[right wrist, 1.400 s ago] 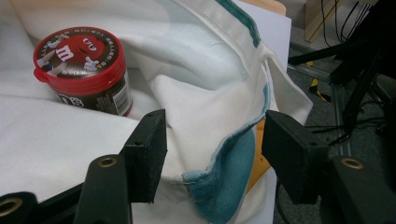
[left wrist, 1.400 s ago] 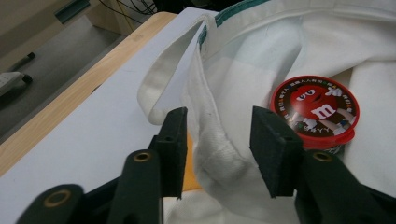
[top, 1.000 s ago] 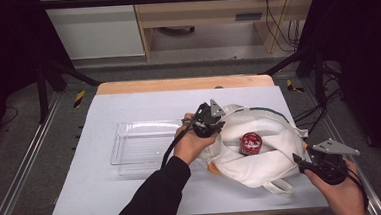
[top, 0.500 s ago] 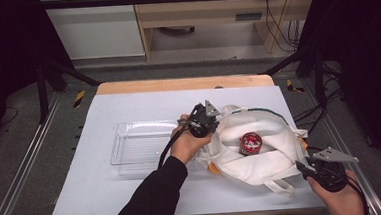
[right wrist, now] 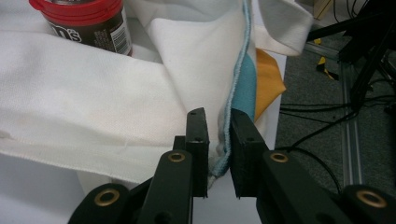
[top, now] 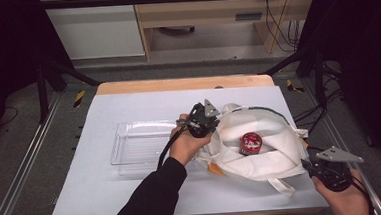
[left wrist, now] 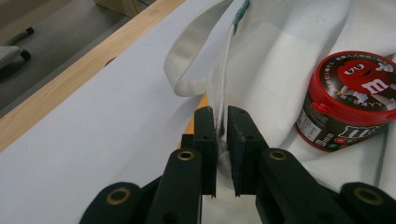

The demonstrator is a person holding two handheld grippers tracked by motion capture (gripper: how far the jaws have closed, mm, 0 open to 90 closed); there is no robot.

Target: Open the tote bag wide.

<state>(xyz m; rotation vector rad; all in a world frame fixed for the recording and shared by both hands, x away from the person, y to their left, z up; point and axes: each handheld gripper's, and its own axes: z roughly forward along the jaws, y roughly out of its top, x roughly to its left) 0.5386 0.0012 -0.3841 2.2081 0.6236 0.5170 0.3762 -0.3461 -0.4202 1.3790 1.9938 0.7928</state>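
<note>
On the white table top (top: 134, 201), the left gripper (left wrist: 222, 133) pinches the near hem of the white cloth tote bag (top: 261, 148) while the right gripper (right wrist: 218, 135), jaws just closing, clamps its far blue-trimmed edge, leaving open surface beside the clear plastic tray (top: 131, 146).

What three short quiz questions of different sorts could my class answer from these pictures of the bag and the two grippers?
1. True or false: the left gripper pinches the edge of the white cloth bag.
2. What stands in the bag's opening?
3. The clear plastic tray lies: A) on the bag, B) beside the bag on the table, C) on the floor.

Key: 1 true. 2 a red-lidded candy jar. 3 B.
</note>
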